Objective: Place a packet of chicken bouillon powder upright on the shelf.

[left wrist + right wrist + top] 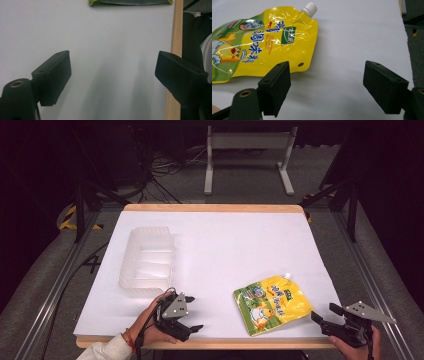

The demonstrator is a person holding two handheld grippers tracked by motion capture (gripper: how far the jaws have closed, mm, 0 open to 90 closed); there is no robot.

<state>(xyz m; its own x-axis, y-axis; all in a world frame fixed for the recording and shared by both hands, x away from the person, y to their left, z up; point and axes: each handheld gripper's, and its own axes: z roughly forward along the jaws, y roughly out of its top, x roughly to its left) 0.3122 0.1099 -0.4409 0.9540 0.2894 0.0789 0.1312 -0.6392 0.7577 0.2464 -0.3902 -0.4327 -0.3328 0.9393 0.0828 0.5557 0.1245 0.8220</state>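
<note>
Right hand-held gripper (pixel 325 87) gaping, pouch (pixel 262 42) cropped

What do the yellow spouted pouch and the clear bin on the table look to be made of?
Yellow pouch: apparently flexible plastic film, glossy; it shows crinkled highlights, and its screw cap looks like hard white plastic. Clear bin: probably rigid translucent plastic with a frosted, milky look; the white table shows faintly through its walls.

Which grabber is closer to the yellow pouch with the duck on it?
Right. The right gripper sits open just off the yellow spouted pouch, at its right. The left gripper, also open, waits farther off, left of it.
</note>
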